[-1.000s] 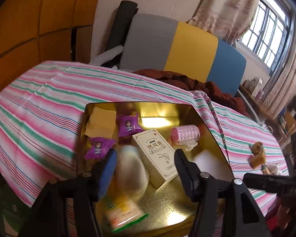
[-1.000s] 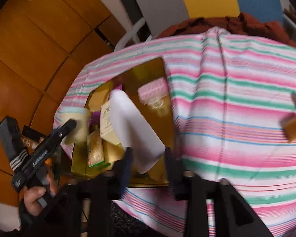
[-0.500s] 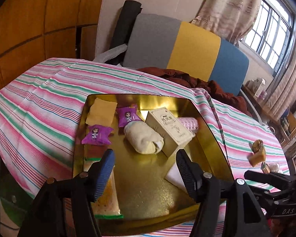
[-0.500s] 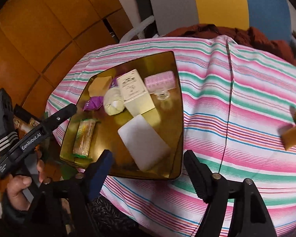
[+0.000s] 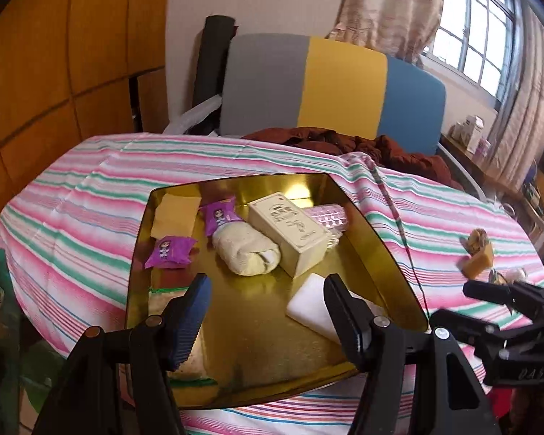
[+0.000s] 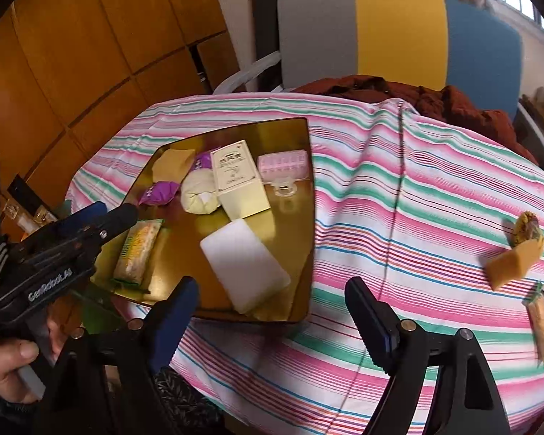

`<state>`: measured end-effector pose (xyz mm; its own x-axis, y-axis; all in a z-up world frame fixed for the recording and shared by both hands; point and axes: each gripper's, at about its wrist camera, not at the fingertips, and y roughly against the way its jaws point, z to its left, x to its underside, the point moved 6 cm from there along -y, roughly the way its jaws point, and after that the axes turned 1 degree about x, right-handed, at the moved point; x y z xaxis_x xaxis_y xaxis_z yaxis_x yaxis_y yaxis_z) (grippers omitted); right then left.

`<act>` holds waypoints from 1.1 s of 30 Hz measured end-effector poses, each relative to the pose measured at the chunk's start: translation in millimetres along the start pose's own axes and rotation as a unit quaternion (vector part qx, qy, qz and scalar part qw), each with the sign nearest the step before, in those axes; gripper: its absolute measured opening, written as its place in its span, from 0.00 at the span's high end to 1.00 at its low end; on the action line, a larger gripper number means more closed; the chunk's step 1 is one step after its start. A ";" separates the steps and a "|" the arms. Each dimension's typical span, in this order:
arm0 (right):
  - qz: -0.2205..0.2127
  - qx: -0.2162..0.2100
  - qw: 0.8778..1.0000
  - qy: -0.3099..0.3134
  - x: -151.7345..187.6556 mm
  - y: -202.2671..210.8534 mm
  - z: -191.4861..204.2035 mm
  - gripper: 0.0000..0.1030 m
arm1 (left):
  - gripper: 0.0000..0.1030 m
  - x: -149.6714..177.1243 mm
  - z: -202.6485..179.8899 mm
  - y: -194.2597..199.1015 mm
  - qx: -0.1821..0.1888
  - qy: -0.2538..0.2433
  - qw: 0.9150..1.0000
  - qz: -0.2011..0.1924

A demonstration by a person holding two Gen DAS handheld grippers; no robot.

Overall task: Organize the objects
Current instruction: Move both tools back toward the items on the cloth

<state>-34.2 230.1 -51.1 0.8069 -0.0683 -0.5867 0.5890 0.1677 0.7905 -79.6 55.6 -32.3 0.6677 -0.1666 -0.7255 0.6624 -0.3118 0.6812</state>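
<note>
Gleaming gold tray (image 6: 310, 195), white pad (image 6: 244, 259) inside

Orange wooden panels (image 5: 54, 72) line my left; far ahead stands a grey, yellow and blue chair back (image 5: 330, 87), a bright window (image 5: 475, 47) at right.

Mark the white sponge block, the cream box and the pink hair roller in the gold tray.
white sponge block (image 6: 244, 264), right wrist view, middle of top face.
cream box (image 6: 235, 174), right wrist view, printed top face.
pink hair roller (image 6: 282, 164), right wrist view, middle of ribbed body.
</note>
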 end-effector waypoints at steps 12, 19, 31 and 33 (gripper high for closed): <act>-0.011 0.046 0.997 -0.064 9.2 16.8 -66.6 0.15 | 0.37 2.0 -48.7 2.5 0.055 -0.051 0.997 0.003; 0.000 0.098 0.987 -0.126 27.7 30.8 -139.4 0.12 | 0.37 6.0 -92.8 -0.2 0.107 -0.092 0.990 0.010; -0.098 0.231 0.912 -0.326 50.7 118.5 -329.2 0.08 | 0.33 20.5 -189.6 -6.1 0.186 -0.194 0.962 0.041; -0.125 0.212 0.887 -0.392 68.3 127.8 -356.0 0.08 | 0.32 26.1 -206.1 -11.8 0.197 -0.209 0.956 0.055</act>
<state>80.4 597.0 -52.6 0.3339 -0.7411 -0.5825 0.5839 -0.3226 0.7450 0.0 247.7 -39.1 0.4768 -0.5526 -0.6836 0.3614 -0.5857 0.7255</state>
